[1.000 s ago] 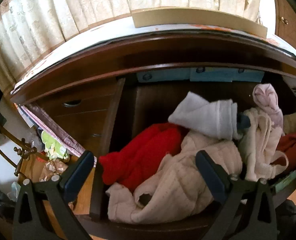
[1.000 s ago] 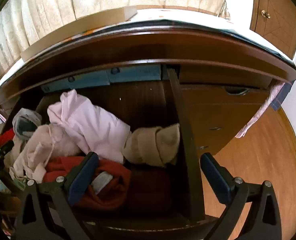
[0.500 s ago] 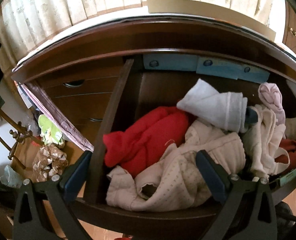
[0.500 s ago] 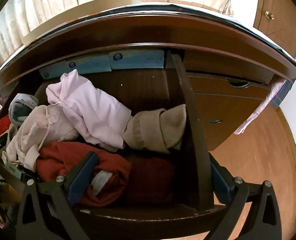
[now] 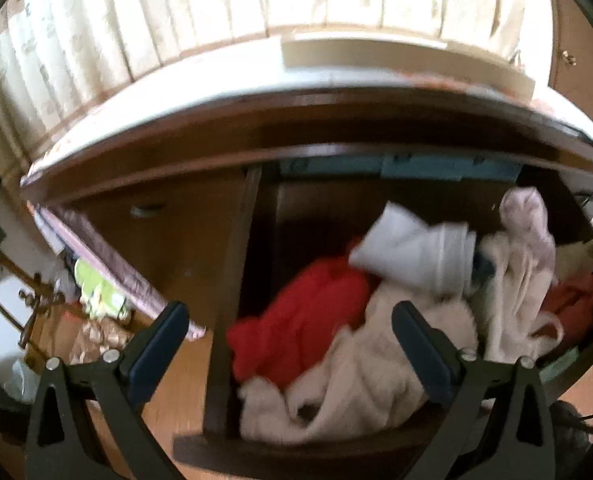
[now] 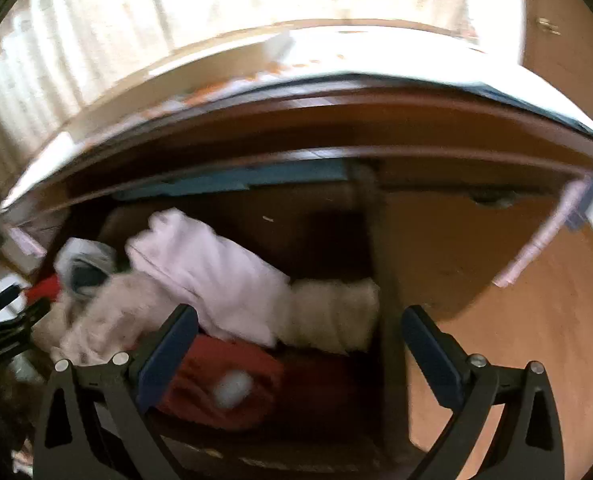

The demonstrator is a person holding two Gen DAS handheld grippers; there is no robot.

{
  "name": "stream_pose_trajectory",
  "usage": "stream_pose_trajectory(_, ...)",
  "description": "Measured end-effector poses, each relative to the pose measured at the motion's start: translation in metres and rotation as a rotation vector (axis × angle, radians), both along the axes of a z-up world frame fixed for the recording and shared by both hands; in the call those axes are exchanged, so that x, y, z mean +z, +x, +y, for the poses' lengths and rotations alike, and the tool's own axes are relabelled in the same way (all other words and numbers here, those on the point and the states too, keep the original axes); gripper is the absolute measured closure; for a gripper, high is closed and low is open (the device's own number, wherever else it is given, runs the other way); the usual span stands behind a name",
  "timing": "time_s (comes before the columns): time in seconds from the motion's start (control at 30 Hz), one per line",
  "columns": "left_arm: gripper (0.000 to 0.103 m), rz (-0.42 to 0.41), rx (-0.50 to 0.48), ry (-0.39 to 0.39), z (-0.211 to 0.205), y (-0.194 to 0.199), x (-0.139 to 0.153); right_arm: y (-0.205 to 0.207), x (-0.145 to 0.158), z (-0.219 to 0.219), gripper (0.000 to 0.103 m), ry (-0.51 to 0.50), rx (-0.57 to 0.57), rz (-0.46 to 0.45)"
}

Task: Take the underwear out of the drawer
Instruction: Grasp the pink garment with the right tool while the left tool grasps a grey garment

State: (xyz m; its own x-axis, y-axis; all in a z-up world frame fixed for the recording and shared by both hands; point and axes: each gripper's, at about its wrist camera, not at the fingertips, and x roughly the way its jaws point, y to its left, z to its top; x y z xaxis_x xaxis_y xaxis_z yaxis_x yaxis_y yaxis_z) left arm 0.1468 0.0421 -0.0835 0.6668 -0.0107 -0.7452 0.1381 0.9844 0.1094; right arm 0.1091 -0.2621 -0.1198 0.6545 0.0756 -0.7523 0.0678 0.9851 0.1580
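Note:
A dark wooden drawer [image 5: 232,280] stands pulled out and full of crumpled garments. In the left wrist view a red garment [image 5: 308,320] lies at its left, a cream knit piece [image 5: 360,384] in front, a white folded piece [image 5: 416,256] behind. My left gripper [image 5: 288,344] hangs open above the drawer's front left, holding nothing. In the right wrist view a pale pink garment [image 6: 216,276], a beige roll [image 6: 332,312] and a dark red garment [image 6: 232,380] fill the drawer's right end [image 6: 384,300]. My right gripper [image 6: 296,348] is open and empty above them. Both views are blurred.
The dresser top [image 5: 216,92] overhangs the drawer, with curtains [image 5: 176,20] behind. Closed drawers [image 5: 164,240] flank the open one. A patterned cloth [image 5: 108,264] hangs at the left, clutter sits on the floor [image 5: 92,332], and wooden flooring [image 6: 536,340] shows at the right.
Both cameras have pulled back and tilted up, so the dresser top and curtains fill more of each view. The clothes lie as before. Both grippers stay open.

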Motion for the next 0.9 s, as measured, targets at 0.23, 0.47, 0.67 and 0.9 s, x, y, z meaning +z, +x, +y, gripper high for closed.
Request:
stream_pose_trajectory(0.23,0.000,-0.028,-0.088,-0.020,-0.024,0.019,0.015,0.051,-0.008,0.036,0.001,0.055,0.231,0.103)
stream_pose_trajectory(0.47,0.000,-0.001,-0.140,-0.002,-0.041,0.021,0.013,0.087,-0.032,0.078,0.001,-0.102,0.345,0.233)
stream_pose_trajectory(0.67,0.000,0.028,-0.166,-0.039,-0.047,0.029,0.016,0.101,-0.047,0.068,0.058,0.061,0.328,0.335)
stream_pose_trajectory(0.9,0.000,0.056,-0.220,-0.014,-0.062,0.038,0.012,0.082,-0.028,0.039,0.089,0.255,0.281,0.245)
